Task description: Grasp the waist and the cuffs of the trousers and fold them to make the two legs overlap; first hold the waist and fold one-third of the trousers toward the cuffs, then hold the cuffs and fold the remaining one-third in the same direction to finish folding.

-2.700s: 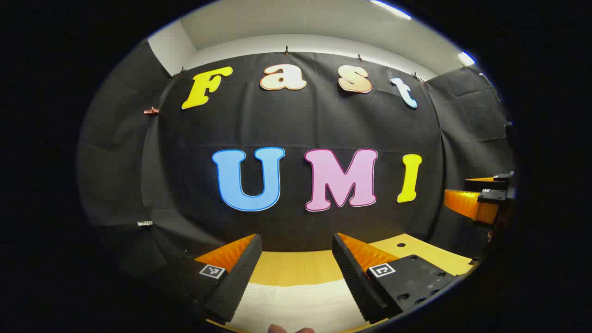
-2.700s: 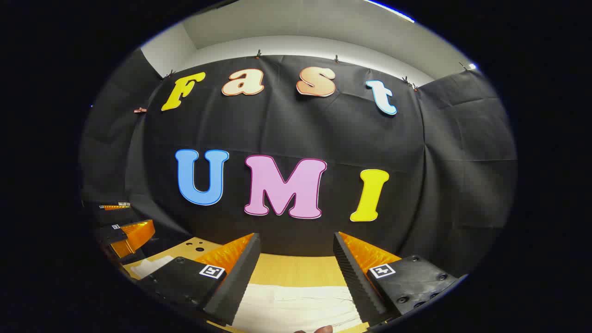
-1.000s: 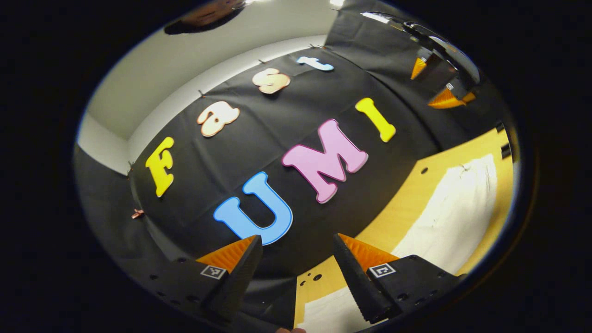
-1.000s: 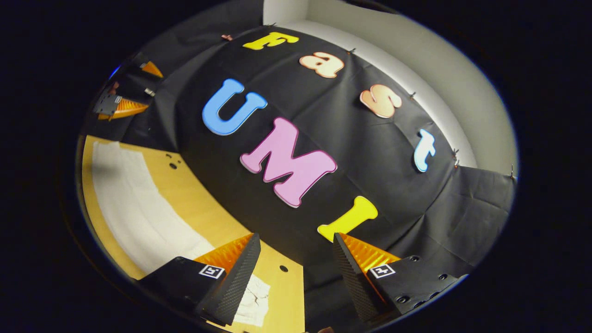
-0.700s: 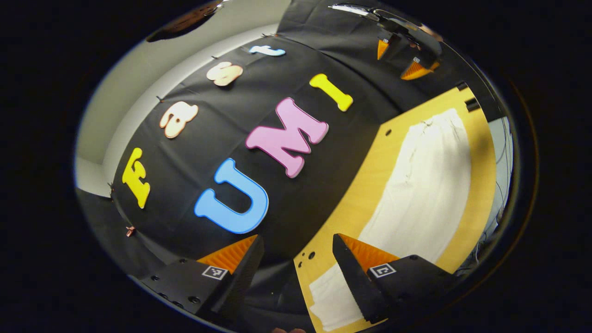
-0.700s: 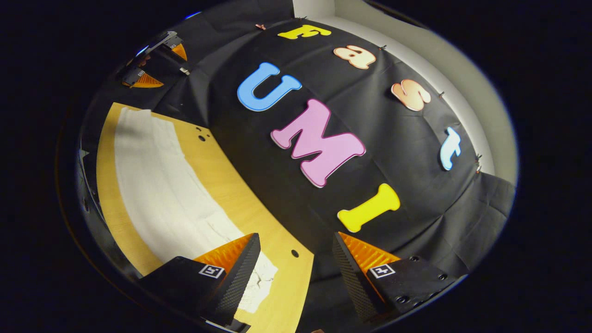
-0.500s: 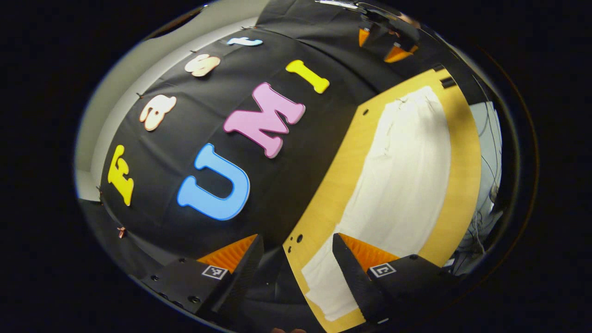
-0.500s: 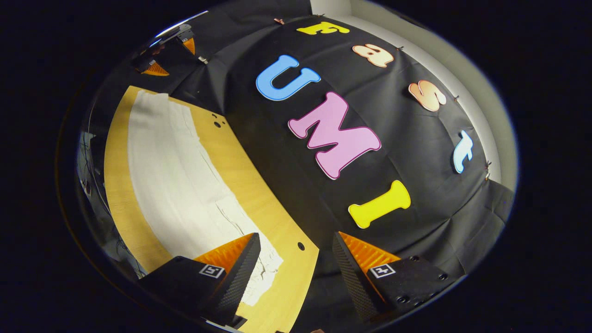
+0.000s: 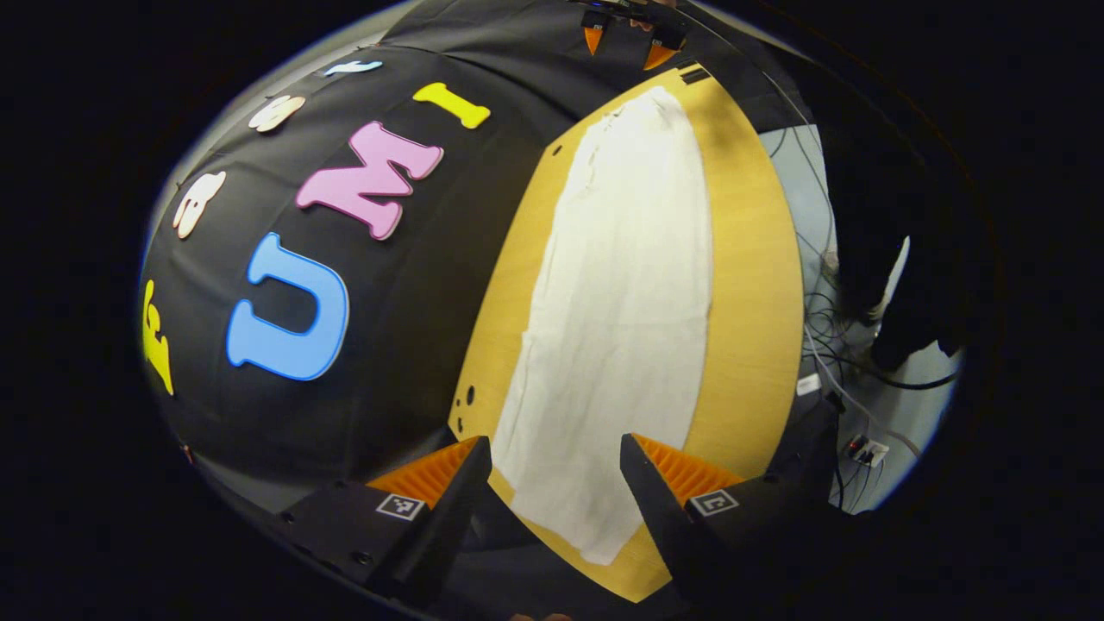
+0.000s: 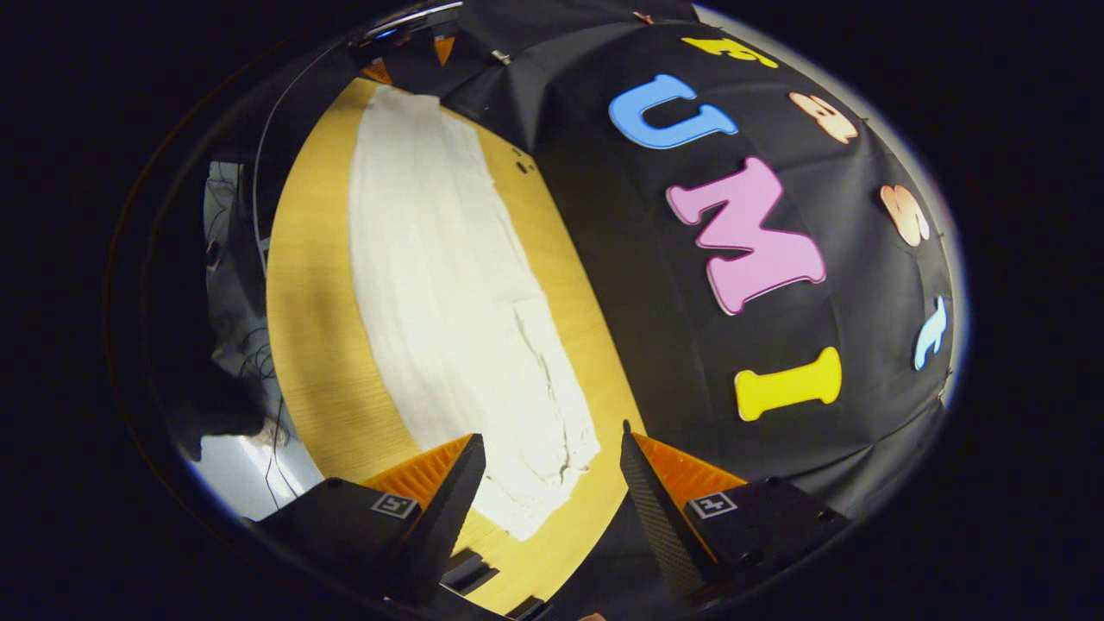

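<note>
Both grippers have swung way over since a few seconds back: they were level and facing the wall with just a sliver of cloth in sight, and now each one looks down the table from its own end, so the whole garment is laid out in view.

Counting it up: one pair of trousers (image 9: 621,285), one table (image 9: 750,285), two grippers. The trousers are white or off-white fabric, lying flat as one long narrow strip along the tabletop, with the legs apparently stacked, though I can't see the layers clearly enough to swear to it. In the right gripper view the cloth (image 10: 448,276) has a crease line and some puckered wrinkles near the close end, so that looks like the waist side. In the left gripper view the near end is smoother with a plain straight edge.

The table is light yellowish wood with a fine grain, and there are a few small round holes (image 9: 466,401) near its wall-side edge. Black wrinkly cloth makes up the booth wall (image 9: 414,285). Some cables (image 9: 849,405) lie on the floor past the table.

The left gripper (image 9: 556,483) has its fingers spread wide with nothing between them, hovering above the near end of the trousers. The right gripper (image 10: 552,479) is the same, spread apart and empty over its end. The fingers have ribbed inner faces.
</note>
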### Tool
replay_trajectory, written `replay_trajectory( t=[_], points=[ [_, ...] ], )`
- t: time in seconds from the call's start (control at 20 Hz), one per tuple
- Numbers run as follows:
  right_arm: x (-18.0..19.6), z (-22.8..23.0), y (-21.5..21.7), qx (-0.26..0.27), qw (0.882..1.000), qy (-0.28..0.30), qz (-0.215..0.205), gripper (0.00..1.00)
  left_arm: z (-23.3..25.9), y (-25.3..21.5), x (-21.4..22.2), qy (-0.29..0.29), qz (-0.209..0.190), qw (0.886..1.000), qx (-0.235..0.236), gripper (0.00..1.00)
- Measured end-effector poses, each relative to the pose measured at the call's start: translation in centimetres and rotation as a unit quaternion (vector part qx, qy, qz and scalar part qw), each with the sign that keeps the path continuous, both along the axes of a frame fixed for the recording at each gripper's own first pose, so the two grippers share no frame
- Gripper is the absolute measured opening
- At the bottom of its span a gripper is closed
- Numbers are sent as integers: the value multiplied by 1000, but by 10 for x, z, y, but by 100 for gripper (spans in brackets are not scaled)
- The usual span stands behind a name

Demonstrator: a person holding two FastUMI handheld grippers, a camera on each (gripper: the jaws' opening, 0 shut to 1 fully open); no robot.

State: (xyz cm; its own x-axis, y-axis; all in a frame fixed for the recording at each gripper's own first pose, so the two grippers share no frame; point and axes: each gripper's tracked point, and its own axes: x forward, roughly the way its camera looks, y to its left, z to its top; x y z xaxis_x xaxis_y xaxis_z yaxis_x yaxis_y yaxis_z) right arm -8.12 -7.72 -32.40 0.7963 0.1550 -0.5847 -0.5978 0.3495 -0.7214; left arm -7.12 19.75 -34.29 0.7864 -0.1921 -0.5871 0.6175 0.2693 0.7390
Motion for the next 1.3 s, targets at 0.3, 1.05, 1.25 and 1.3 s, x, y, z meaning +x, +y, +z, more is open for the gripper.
replay_trajectory(
  t=[0.3, 1.05, 1.25, 1.3],
  points=[
    [-19, -51, -24, -41, 997, 61, 2, 98, -66, 17, -13, 91, -20, 993, 66, 95],
    [-21, -104, -40, -77, 989, 121, 31, 97, -106, 30, 71, 126, 1, 978, 169, 46],
    [-11, -105, -40, -83, 989, 112, 41, 97, -113, 26, 75, 106, -13, 975, 195, 9],
    [-7, -106, -40, -85, 989, 112, 42, 97, -112, 27, 76, 106, -5, 975, 194, 7]
  ],
)
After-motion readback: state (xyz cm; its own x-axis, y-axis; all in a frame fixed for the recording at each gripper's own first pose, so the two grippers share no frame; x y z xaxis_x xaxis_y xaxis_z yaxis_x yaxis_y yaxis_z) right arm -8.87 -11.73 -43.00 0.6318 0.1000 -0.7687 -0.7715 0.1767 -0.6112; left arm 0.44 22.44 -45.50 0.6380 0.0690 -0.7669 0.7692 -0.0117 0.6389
